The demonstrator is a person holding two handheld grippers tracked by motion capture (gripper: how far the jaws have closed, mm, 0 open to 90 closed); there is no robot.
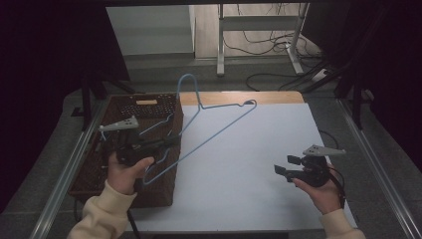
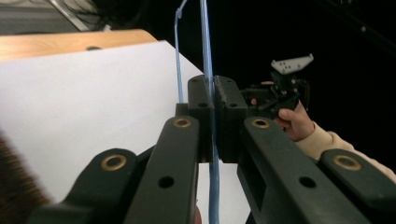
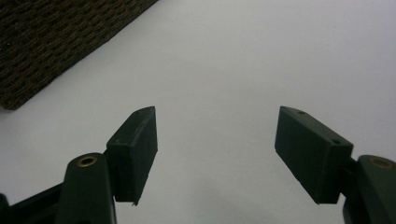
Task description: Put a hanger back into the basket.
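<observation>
Hanger (image 1: 209, 117): blue wire, lifted tilted over the basket's right edge and the desk.
Left gripper (image 1: 171, 142): fingers clenched on the hanger's wire.
Right gripper (image 1: 286, 167): fingers spread, nothing between, well apart from hanger.
Basket (image 1: 94, 169): dark wicker, desk's left side.
Desk (image 1: 249, 164): white sheet, wood strip at far edge.
Room: dim; cables on floor beyond.

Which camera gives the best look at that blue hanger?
The high view: it shows the whole hanger, hook and triangle, lifted over the basket in the left claw. The left gripper view shows just two thin wires of it, one pinched between the pads.
</observation>
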